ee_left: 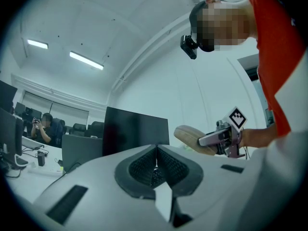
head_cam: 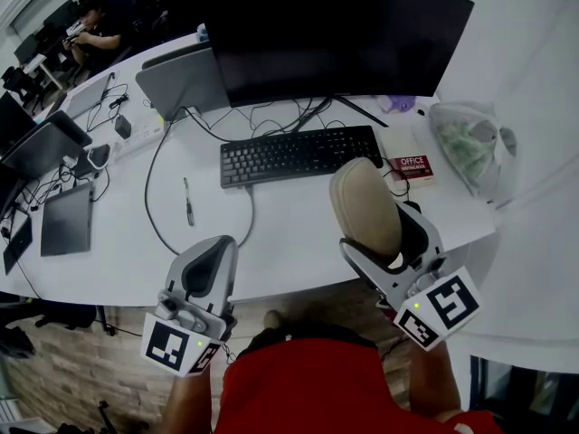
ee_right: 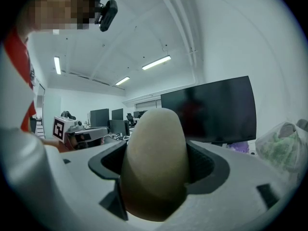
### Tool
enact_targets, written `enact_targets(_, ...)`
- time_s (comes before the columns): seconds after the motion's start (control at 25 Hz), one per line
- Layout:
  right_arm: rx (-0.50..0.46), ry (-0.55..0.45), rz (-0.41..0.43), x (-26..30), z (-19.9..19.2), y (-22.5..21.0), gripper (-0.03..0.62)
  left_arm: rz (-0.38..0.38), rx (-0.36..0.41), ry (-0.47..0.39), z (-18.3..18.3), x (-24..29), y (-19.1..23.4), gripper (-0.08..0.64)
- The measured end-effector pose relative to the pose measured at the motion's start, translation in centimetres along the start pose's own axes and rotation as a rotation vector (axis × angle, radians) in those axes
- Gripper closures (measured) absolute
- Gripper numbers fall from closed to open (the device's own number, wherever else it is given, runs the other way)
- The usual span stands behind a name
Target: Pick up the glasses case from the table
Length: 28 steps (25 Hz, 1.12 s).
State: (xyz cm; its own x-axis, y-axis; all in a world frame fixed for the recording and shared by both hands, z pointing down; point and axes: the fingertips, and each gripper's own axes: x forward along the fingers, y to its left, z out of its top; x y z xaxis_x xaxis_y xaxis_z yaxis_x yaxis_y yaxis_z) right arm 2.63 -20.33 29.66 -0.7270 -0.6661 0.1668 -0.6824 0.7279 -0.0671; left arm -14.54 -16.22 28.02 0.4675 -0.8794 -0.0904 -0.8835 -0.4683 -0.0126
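The beige oval glasses case (head_cam: 365,208) is lifted clear of the white table (head_cam: 271,242), held in my right gripper (head_cam: 380,233), whose jaws are shut on its sides. In the right gripper view the glasses case (ee_right: 155,162) fills the gap between the dark pads (ee_right: 204,165) and sticks out forward. My left gripper (head_cam: 210,268) hovers at the table's near edge, jaws shut with nothing in them. In the left gripper view the pads (ee_left: 142,167) meet, and the glasses case (ee_left: 192,138) shows to the right, in the right gripper (ee_left: 211,139).
A black keyboard (head_cam: 301,154) and a large dark monitor (head_cam: 335,34) stand behind the case. A red book (head_cam: 412,167) and a clear bag (head_cam: 470,143) lie at the right. A pen (head_cam: 188,201), cables, laptops and tablets occupy the left. A person sits far left.
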Motion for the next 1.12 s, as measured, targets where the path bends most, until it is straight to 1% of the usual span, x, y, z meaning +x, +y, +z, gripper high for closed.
enact_targets(0.2, 0.018, -0.032, 0.026, -0.24, 0.47, 0.32, 0.216, 0.003, -0.003, -0.003, 0.1, 0.0, -0.01, 0.549)
enact_targets(0.52, -0.014, -0.026, 0.024, -0.2, 0.47, 0.66, 0.216, 0.005, 0.002, -0.002, 0.19, -0.16, -0.13, 0.549)
enact_targets(1.12, -0.01, -0.02, 0.016, -0.25, 0.13, 0.68, 0.216, 0.011, 0.001, -0.005, 0.2, -0.45, -0.04, 0.549)
